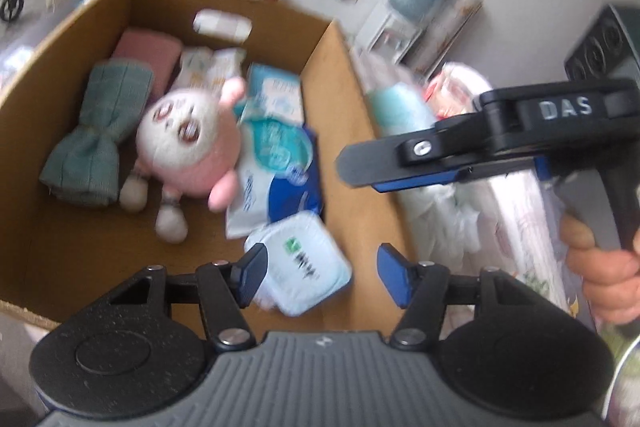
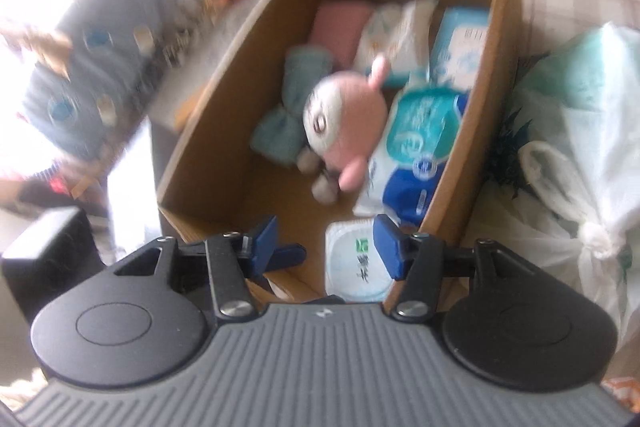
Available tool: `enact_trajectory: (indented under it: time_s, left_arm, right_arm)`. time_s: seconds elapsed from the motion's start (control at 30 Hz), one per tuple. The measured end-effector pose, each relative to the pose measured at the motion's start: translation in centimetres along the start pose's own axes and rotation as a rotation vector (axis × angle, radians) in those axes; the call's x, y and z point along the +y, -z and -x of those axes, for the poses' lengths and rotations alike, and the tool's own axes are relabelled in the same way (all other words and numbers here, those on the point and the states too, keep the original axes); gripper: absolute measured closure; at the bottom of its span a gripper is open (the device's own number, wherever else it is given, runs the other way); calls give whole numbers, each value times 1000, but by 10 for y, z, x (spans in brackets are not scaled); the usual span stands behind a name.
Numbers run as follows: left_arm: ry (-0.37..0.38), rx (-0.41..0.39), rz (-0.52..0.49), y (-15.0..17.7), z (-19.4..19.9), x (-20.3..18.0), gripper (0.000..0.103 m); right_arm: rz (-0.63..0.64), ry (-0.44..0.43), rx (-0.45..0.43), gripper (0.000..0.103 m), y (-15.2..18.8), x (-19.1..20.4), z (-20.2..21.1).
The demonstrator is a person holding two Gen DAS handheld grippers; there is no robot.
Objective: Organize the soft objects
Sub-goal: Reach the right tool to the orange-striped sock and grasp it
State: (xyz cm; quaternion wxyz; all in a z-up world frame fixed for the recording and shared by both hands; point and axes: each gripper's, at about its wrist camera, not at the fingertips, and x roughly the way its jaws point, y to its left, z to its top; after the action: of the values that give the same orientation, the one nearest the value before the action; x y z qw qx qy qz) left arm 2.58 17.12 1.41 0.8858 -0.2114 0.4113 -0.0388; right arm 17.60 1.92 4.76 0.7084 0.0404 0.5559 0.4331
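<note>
Between placements over the cardboard box (image 1: pixel 352 99), left gripper (image 1: pixel 320 277) and right gripper (image 2: pixel 326 247) parted, empty; next, probably fetching another soft item.

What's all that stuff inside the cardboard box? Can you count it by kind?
Plush toys: 1, the pink and white doll
Folded cloths: 2, teal and pink
Tissue or wipe packs: 4
Total: 7
</note>
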Motion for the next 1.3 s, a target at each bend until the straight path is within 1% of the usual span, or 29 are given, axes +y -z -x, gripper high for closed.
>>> enact_trajectory:
  time_s: [0.07, 0.1, 0.17, 0.23, 0.3, 0.37, 0.47, 0.57, 0.63, 0.73, 0.8, 0.83, 0.87, 0.97, 1.13, 1.23, 1.3]
  left_arm:
    - [7, -67, -56, 1, 6, -14, 34]
    - [7, -100, -96, 1, 7, -24, 32]
    - [4, -150, -188, 3, 8, -47, 29]
    - [23, -186, -289, 7, 5, -74, 24]
    - [57, -200, -376, 13, -1, -100, 23]
    - [92, -186, -448, 20, -11, -126, 23]
    - [149, -158, -526, 39, -27, -161, 23]
    - [198, -130, -586, 61, -44, -191, 23]
    - [211, -122, -633, 76, -55, -208, 23]
    - [191, -129, -712, 101, -76, -228, 24]
    - [165, -127, -757, 115, -91, -238, 28]
    - [152, -125, -777, 121, -99, -243, 32]
    - [143, -121, -793, 126, -104, -244, 34]
    - [111, -111, -817, 133, -120, -244, 37]
    - [49, -115, -842, 133, -136, -249, 37]
    - [26, -110, -858, 131, -145, -254, 37]
    - [12, -97, -857, 129, -152, -255, 40]
  right_arm:
    - [-13, -22, -103, 44, 13, -4, 22]
    - [-18, -20, -156, 42, 21, -7, 33]
    - [-32, 1, -251, 41, 37, -15, 57]
    - [-64, 41, -339, 39, 56, -26, 82]
    - [-102, 94, -411, 37, 76, -41, 108]
    - [-154, 143, -473, 36, 98, -59, 133]
    - [-251, 213, -543, 35, 135, -87, 163]
    - [-348, 268, -569, 34, 175, -114, 181]
    - [-411, 294, -576, 34, 200, -130, 185]
    - [-503, 298, -588, 34, 233, -150, 185]
    - [-553, 289, -592, 34, 252, -162, 182]
    - [-579, 282, -592, 34, 259, -168, 179]
    - [-602, 272, -592, 34, 263, -174, 174]
    - [-668, 240, -592, 34, 276, -191, 163]
    - [-751, 196, -573, 34, 274, -216, 145]
    - [-779, 185, -556, 34, 272, -226, 137]
    - [-794, 178, -549, 35, 269, -232, 133]
